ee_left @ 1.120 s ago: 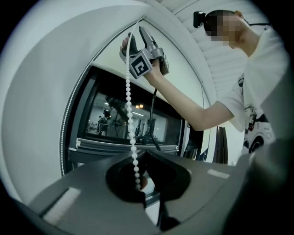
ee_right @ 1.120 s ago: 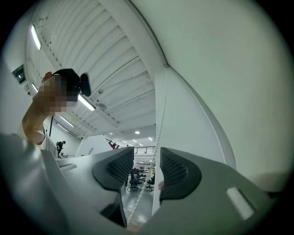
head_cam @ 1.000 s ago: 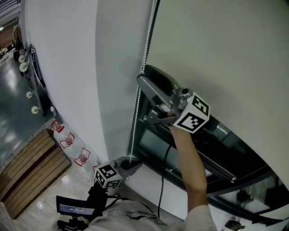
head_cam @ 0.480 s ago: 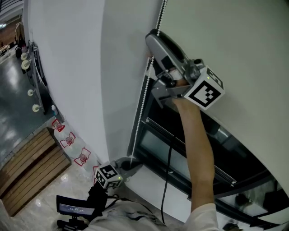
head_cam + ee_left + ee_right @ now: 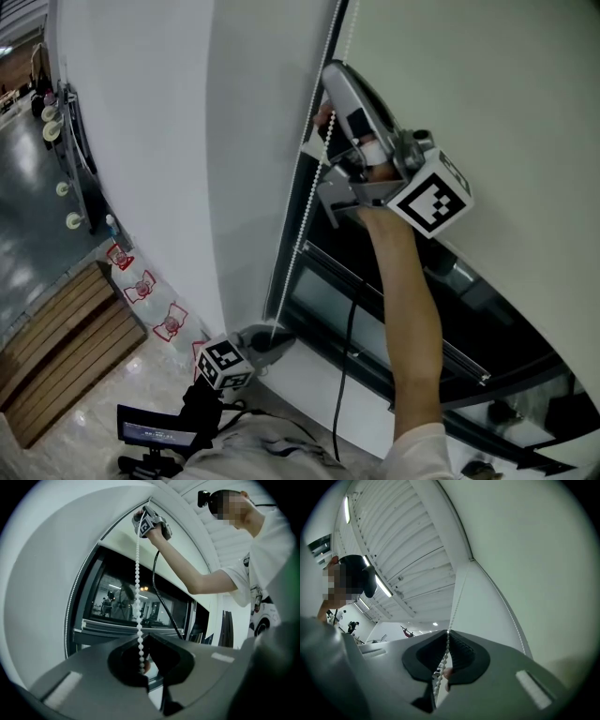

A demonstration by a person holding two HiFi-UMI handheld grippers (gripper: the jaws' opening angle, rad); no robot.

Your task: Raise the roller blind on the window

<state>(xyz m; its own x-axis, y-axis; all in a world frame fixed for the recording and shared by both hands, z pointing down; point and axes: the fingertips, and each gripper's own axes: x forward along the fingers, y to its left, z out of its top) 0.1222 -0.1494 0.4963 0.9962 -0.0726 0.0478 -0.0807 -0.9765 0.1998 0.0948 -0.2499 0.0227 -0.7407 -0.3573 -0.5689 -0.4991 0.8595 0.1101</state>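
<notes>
The pale roller blind (image 5: 469, 84) hangs over the dark window (image 5: 323, 295). Its white bead chain (image 5: 307, 202) runs down the window's left edge. High up, my right gripper (image 5: 328, 86) has its jaws closing, with the chain pinched between the tips. In the right gripper view the bead chain (image 5: 457, 597) enters the right gripper (image 5: 448, 633) where the tips meet. Low down, my left gripper (image 5: 279, 339) is shut on the chain's lower end. From the left gripper (image 5: 143, 638) the bead chain (image 5: 138, 573) rises taut to the right gripper (image 5: 147, 511).
A white wall (image 5: 141, 141) stands left of the window. A black cable (image 5: 339, 366) hangs from the right gripper. Slatted wood flooring (image 5: 56, 347) and a small screen on a stand (image 5: 155, 436) lie below left.
My right gripper has climbed up the chain, and its open jaws have closed onto it. The left gripper has stayed low, shut on the chain.
</notes>
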